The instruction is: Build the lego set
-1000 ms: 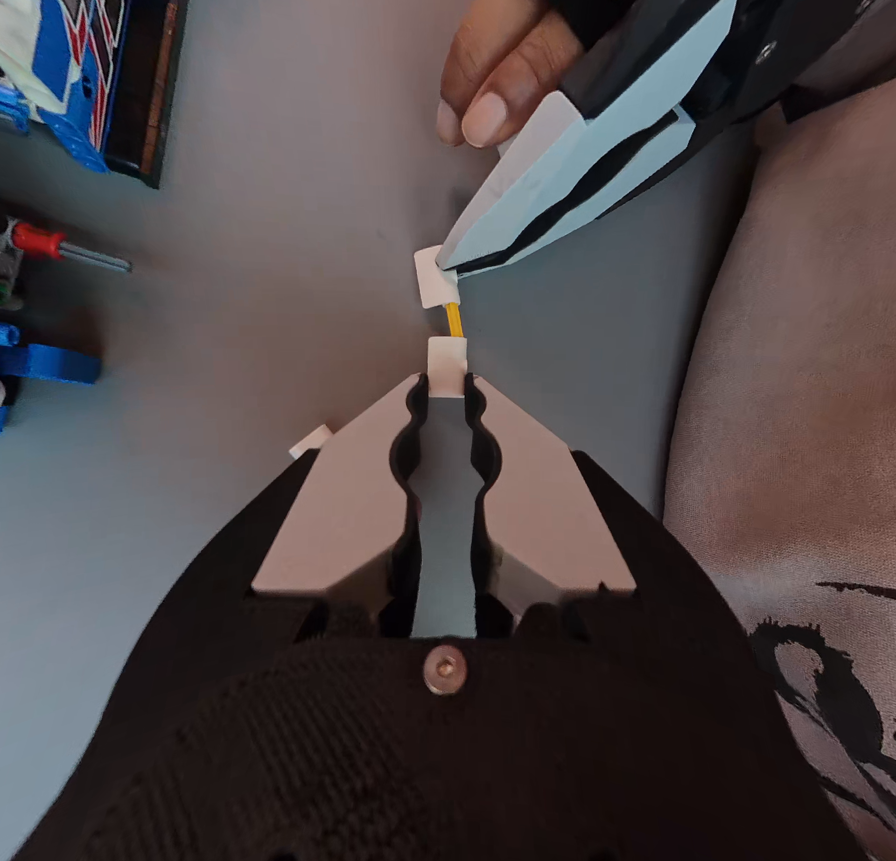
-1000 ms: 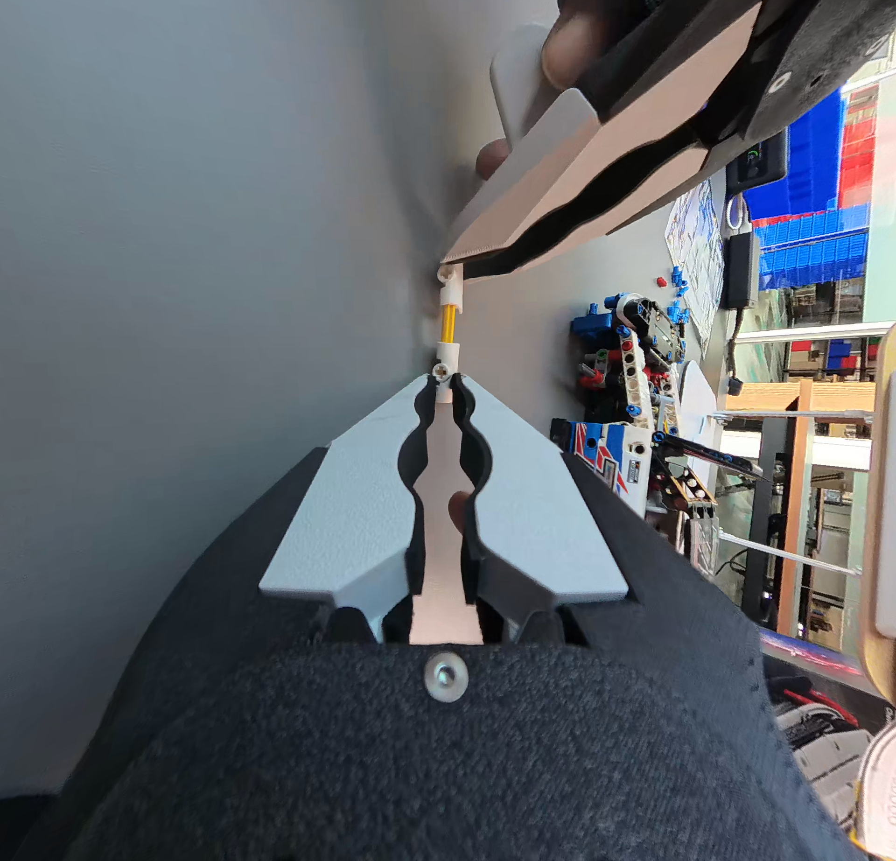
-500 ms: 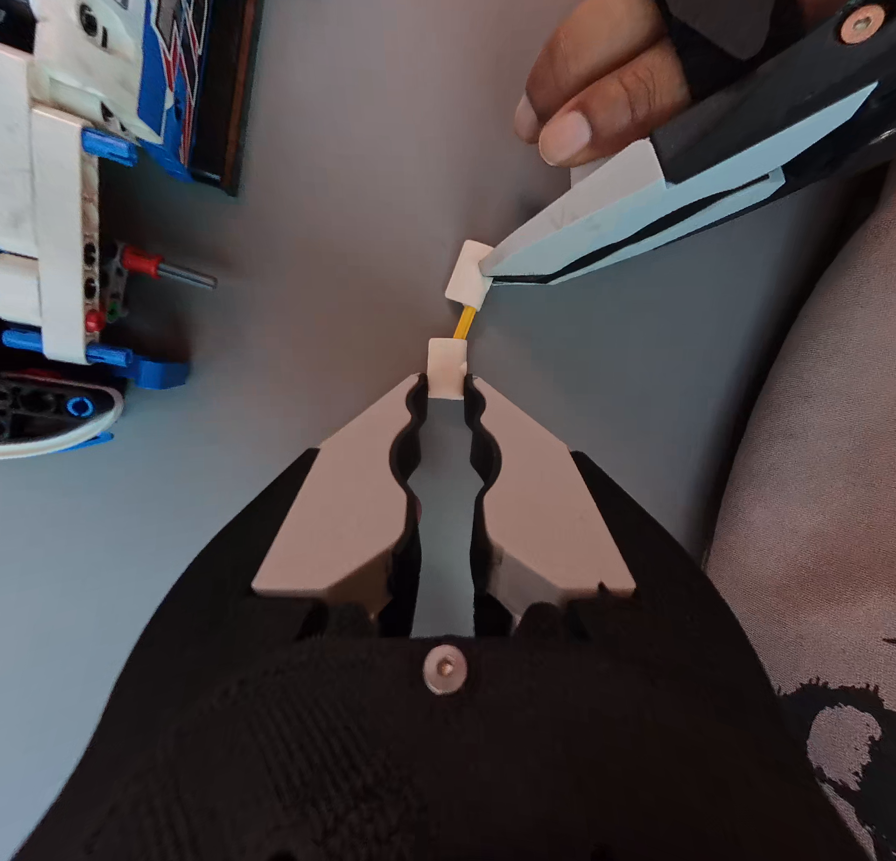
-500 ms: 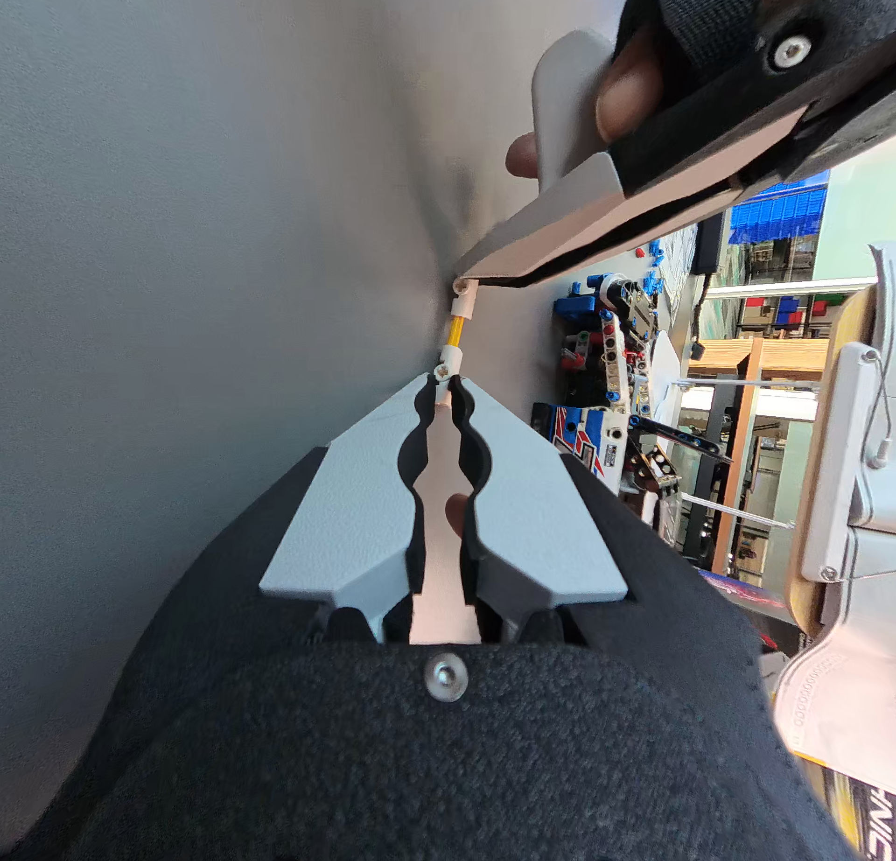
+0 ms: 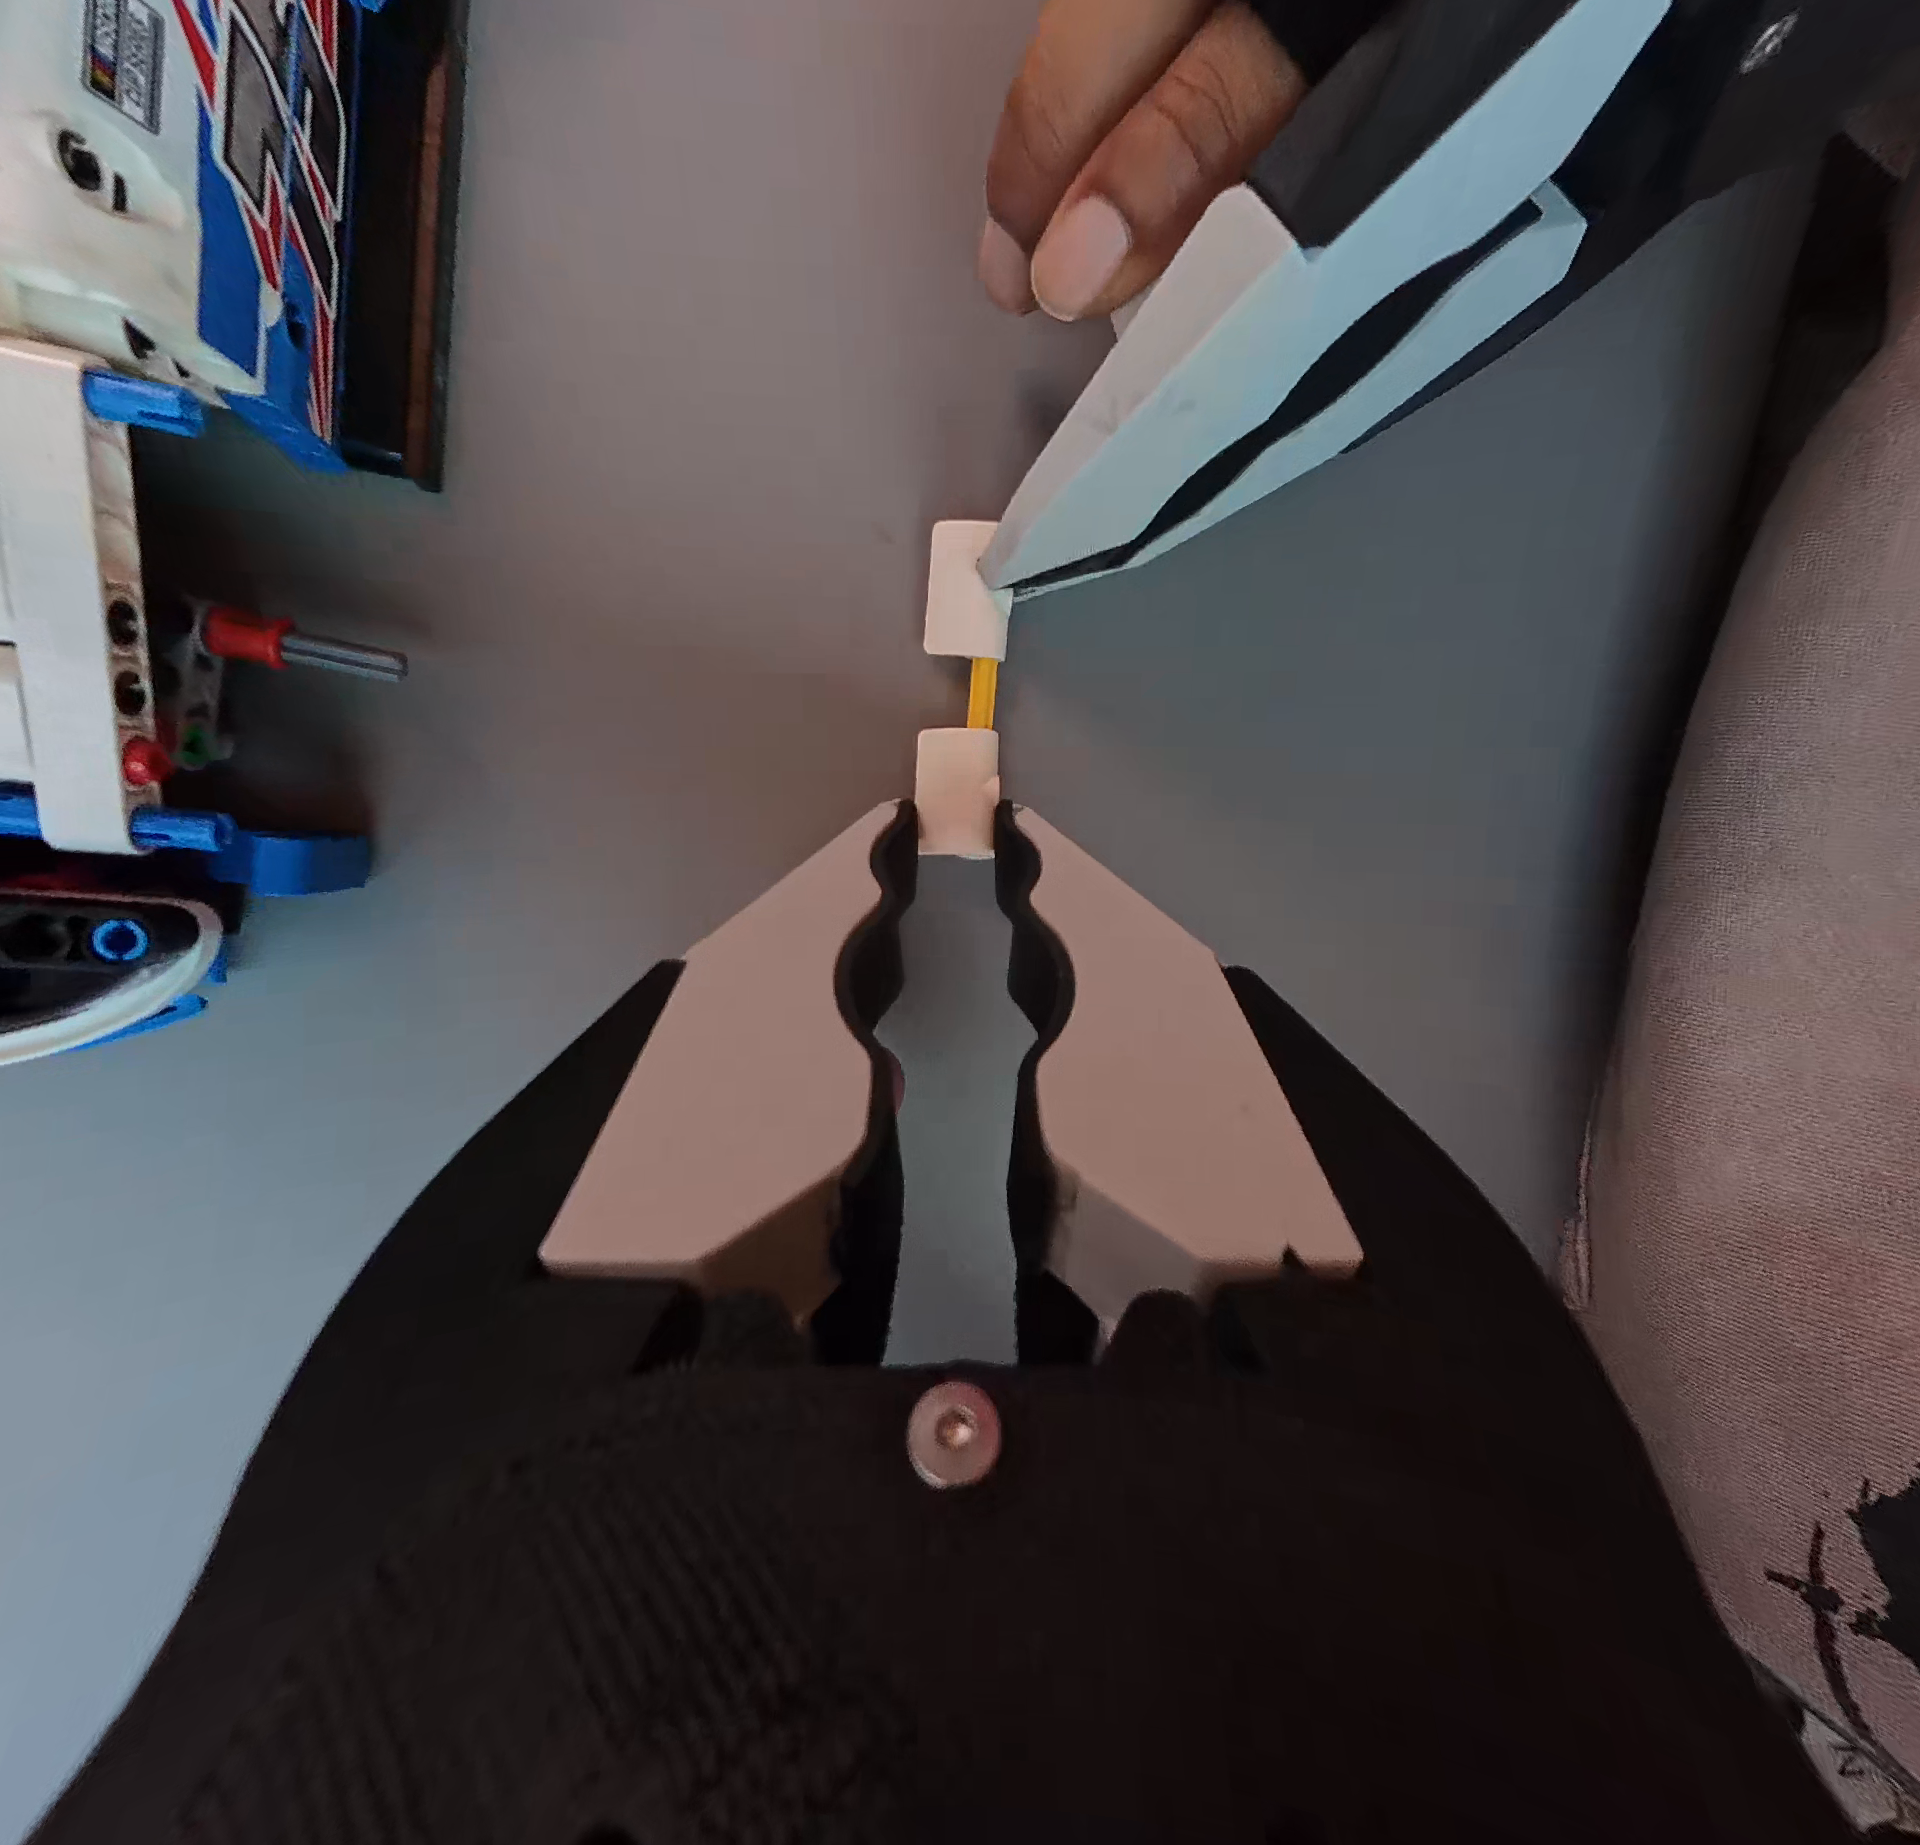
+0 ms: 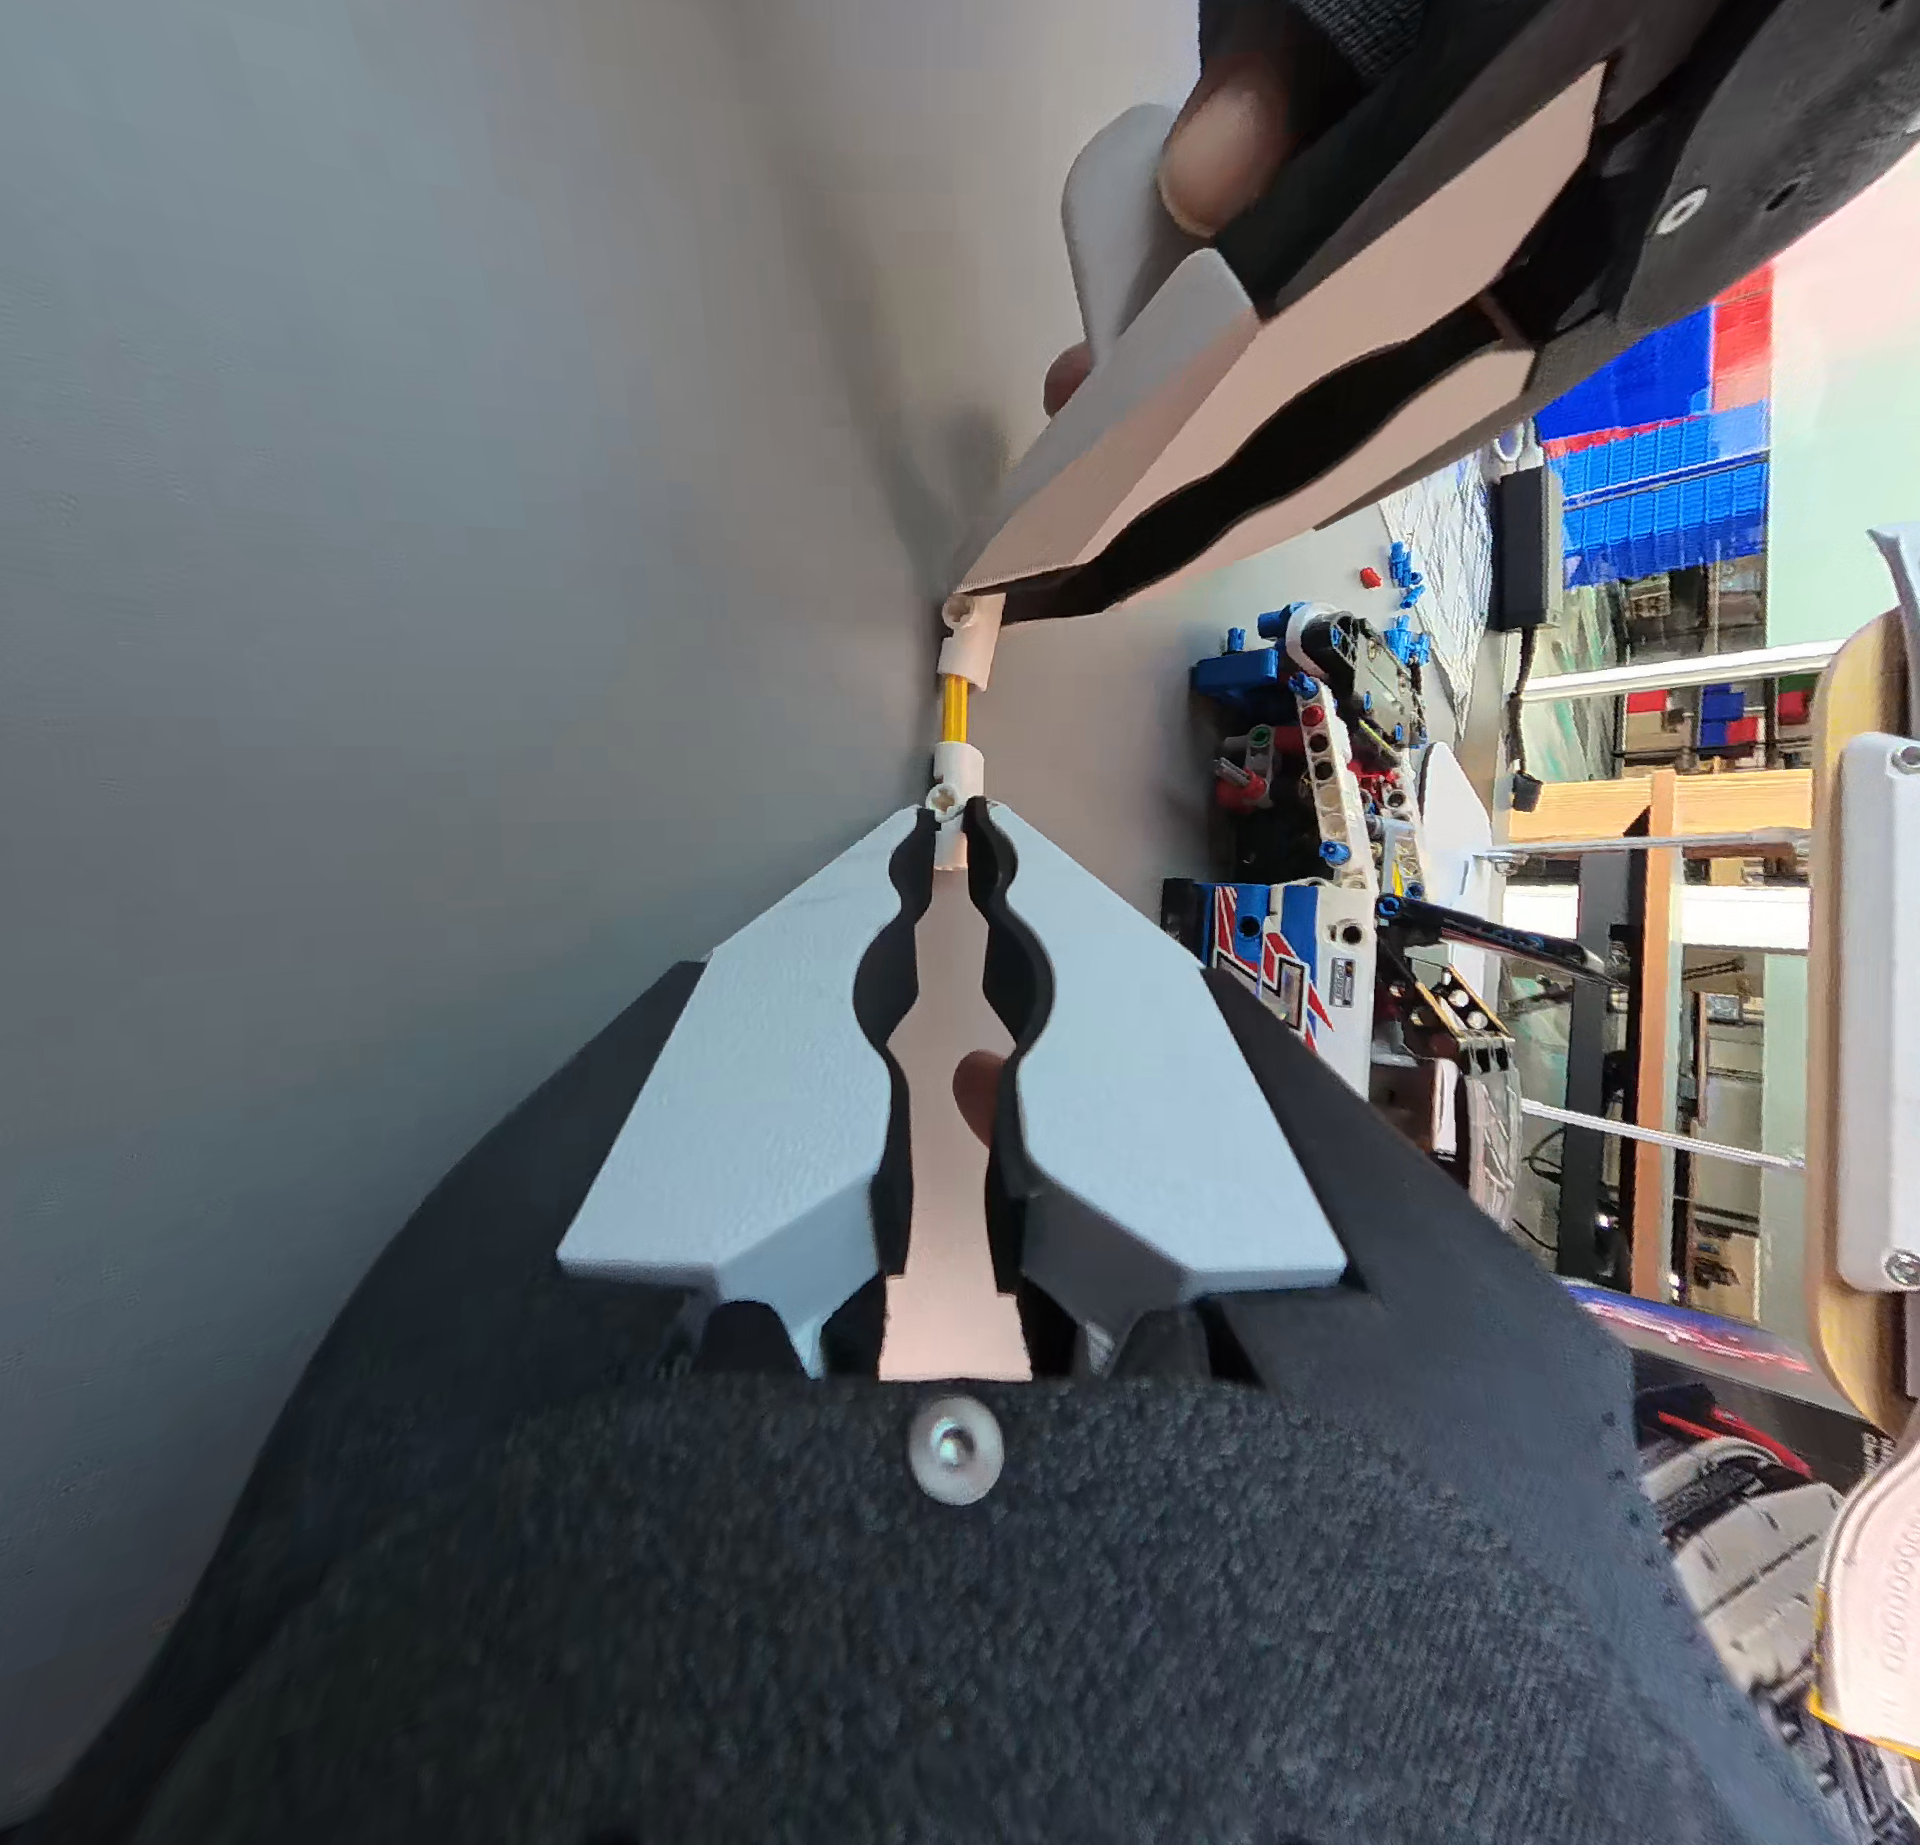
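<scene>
At my left claw (image 5: 957, 827) tips, clenched, I grip a white connector (image 5: 956, 787) on one end of a short yellow axle (image 5: 981, 692). Toward 12 o'clock, my right claw (image 5: 1000, 582) pinches the second white connector (image 5: 964, 590) on the axle's far end, reaching in from 2 o'clock with a hand (image 5: 1117, 133) behind it. Both parts hang above the grey tabletop (image 5: 675, 341). Out at 9 o'clock sits the partly built blue-and-white lego car (image 5: 114, 445), a red-tipped pin (image 5: 296, 644) jutting from it.
</scene>
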{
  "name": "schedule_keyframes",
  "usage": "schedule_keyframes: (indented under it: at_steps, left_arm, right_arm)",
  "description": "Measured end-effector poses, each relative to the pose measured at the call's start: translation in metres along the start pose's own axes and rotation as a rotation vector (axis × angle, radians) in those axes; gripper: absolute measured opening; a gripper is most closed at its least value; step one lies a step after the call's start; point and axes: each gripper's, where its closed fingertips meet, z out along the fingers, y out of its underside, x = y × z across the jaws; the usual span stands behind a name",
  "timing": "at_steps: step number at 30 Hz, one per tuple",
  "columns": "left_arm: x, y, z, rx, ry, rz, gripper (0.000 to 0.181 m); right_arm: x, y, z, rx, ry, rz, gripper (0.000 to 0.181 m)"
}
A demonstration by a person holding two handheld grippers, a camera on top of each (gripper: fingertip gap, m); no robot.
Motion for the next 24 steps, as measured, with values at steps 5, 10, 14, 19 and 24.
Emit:
schedule_keyframes:
  at_steps: [5,10,14,19,24]
  left_arm:
    - [0.001,0.0,0.0,0.142,-0.019,0.057,0.013]
    - [0.0,-0.003,-0.002,0.264,-0.074,0.04,0.013]
    - [0.0,-0.005,-0.004,0.328,-0.096,0.03,0.013]
    - [-0.001,-0.01,-0.007,0.401,-0.103,0.0,0.013]
    - [-0.005,-0.019,-0.016,0.516,-0.075,-0.068,0.013]
  right_arm:
    - [0.0,0.0,0.0,0.044,-0.008,0.035,0.005]
    - [0.0,-0.001,0.0,0.076,0.0,0.085,0.005]
    - [0.0,-0.001,0.0,0.088,0.014,0.113,0.004]
    - [0.001,-0.001,0.0,0.096,0.022,0.171,0.004]
    - [0.011,0.003,-0.002,0.146,0.031,0.337,0.003]
